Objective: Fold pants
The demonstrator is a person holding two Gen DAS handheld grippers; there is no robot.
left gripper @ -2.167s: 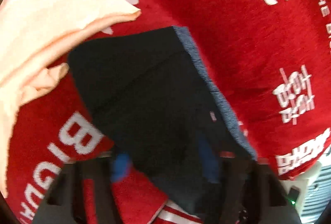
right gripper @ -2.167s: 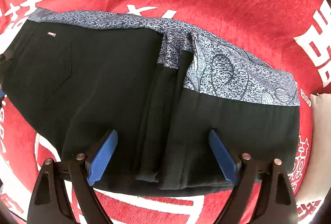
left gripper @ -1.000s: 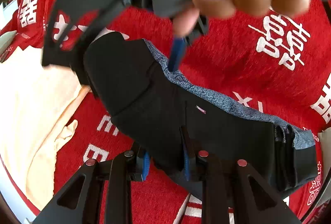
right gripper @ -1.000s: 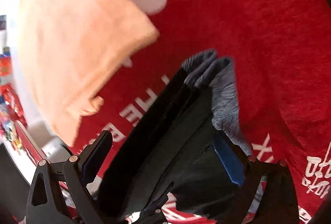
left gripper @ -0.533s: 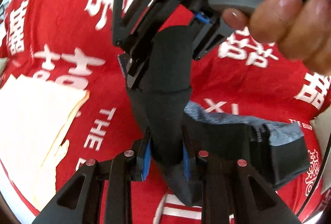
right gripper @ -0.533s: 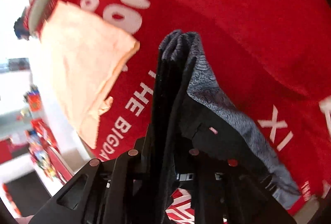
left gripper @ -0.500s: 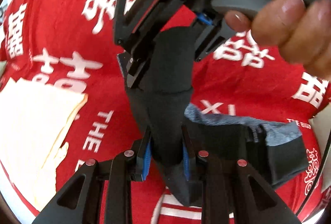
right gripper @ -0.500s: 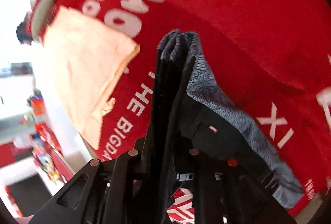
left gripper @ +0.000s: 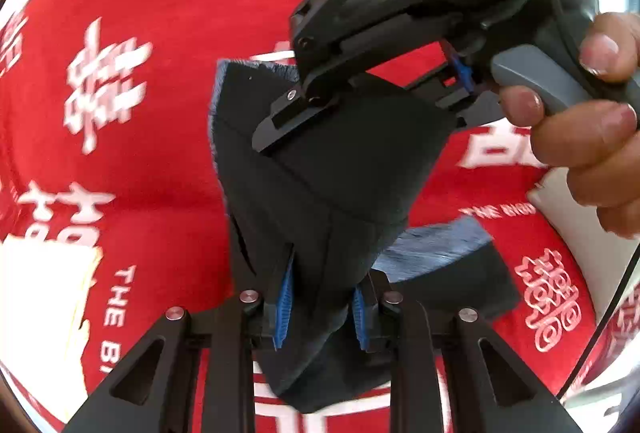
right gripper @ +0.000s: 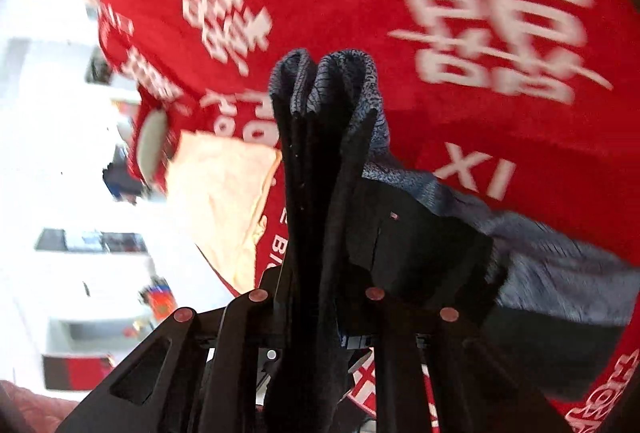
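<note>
Pants (left gripper: 320, 201): black, with a blue-grey patterned band along the waist edge; bunched into thick folds and lifted off the red cloth (left gripper: 160, 93) between both tongs; a small tag shows on the black fabric in the right wrist view.
Left tongs (left gripper: 320, 309): narrow, blue pads pressed on a thick fold of the pants.
Right tongs (right gripper: 316, 293): clamped on a gathered bundle of the pants; the jaws closed on it within the last second. In the left wrist view a hand (left gripper: 580, 137) squeezes their grey trigger.
Hanging end: black with the patterned band, trailing low over the cloth.
Cloth: red with white characters and lettering, covering the bench.
Peach garment (right gripper: 224, 201): folded, lying on the cloth beside the pants.
</note>
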